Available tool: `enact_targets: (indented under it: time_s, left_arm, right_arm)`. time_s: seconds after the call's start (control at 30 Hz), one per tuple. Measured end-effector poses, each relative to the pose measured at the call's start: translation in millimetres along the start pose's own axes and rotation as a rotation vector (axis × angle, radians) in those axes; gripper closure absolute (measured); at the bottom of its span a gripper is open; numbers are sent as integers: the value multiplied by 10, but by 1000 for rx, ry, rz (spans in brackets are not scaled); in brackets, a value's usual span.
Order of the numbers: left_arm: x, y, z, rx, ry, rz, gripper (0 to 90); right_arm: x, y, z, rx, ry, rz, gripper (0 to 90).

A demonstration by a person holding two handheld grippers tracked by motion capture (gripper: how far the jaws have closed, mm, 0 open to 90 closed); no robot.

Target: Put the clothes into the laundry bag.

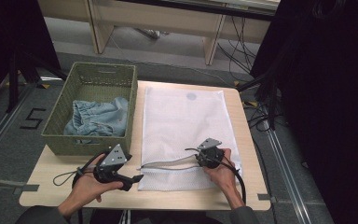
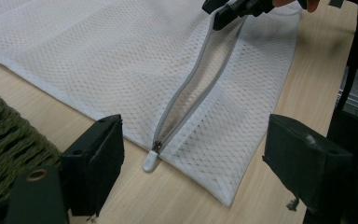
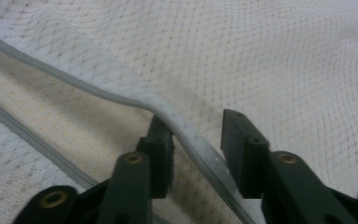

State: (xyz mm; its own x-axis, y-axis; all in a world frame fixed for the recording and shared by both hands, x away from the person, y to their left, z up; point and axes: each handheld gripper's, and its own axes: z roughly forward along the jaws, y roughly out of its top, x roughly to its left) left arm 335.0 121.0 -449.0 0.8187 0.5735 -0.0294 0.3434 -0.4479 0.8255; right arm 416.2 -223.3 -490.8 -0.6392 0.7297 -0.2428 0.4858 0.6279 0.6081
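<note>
A white mesh laundry bag (image 1: pixel 182 116) lies flat on the table, its grey zipper (image 2: pixel 191 88) partly undone along the near side. My right gripper (image 3: pixel 198 135) is at the bag's near right, open, with the raised upper zipper edge (image 3: pixel 121 95) between its jaws. One jaw touches the edge; the other stands a little apart from it. My left gripper (image 2: pixel 191 154) rests by the bag's near left corner with its jaws wide open and nothing between them. The white zipper pull (image 2: pixel 151 159) lies just ahead of it on the table.
A green woven basket (image 1: pixel 58 116) stands at the table's left with a blue denim garment (image 1: pixel 100 119) inside. Bare wooden table (image 1: pixel 191 196) shows along the near edge. Cables and desk legs lie on the floor beyond the far edge.
</note>
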Motion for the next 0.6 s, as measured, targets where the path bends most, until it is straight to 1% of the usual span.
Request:
enact_targets:
  time_s: [0.03, 0.1, 0.13, 0.17, 0.2, 0.23, 0.27, 0.3, 0.33, 0.37, 0.4, 0.43, 0.47, 0.5, 0.53, 0.57, 0.6]
  left_arm:
    - [0, 0, 0, 0, 0, 0, 195]
    - [2, 1, -2, 0, 0, -2, 196]
    - [2, 1, -2, -2, 3, -1, 197]
    - [2, 0, 1, -12, 2, -6, 197]
    - [2, 0, 1, -12, 2, -6, 197]
    - [-5, 0, -5, -6, 8, -18, 197]
    - [-1, 2, -10, -4, 6, -17, 197]
    - [4, 5, -13, -9, 6, -12, 197]
    - [21, 9, -27, 1, 9, 11, 197]
    - [25, 13, -28, -6, 3, -5, 197]
    - [22, 12, -32, -2, 2, -22, 197]
    - [35, 13, -44, -9, 15, -21, 197]
    - [35, 13, -44, -9, 15, -21, 198]
    - [57, 15, -49, -19, 11, -10, 198]
    - [60, 18, -59, -24, 19, -19, 198]
    - [69, 19, -69, -35, 21, -32, 197]
    - [89, 35, -97, -34, 20, -34, 198]
  right_arm:
    - [0, 0, 0, 0, 0, 0, 681]
    - [4, 7, 6, -6, 4, 5, 726]
    - [12, 18, -5, -9, 9, 11, 763]
    - [11, 23, -8, -11, 18, 17, 780]
    - [11, 23, -8, -11, 18, 17, 780]
    - [13, 27, -12, -12, 16, 21, 794]
    - [20, 31, -22, -17, 14, 36, 827]
    - [16, 36, -32, -25, 21, 38, 842]
    - [18, 42, -44, -28, 23, 43, 861]
    - [19, 50, -64, -45, 19, 51, 884]
    - [19, 50, -64, -45, 19, 51, 884]
    - [17, 61, -88, -59, 20, 59, 888]
    - [11, 68, -105, -56, 27, 63, 888]
    - [11, 71, -109, -74, 18, 67, 888]
    - [11, 71, -109, -74, 18, 67, 888]
    - [0, 79, -140, -86, 17, 75, 888]
    - [-5, 86, -158, -83, 23, 80, 888]
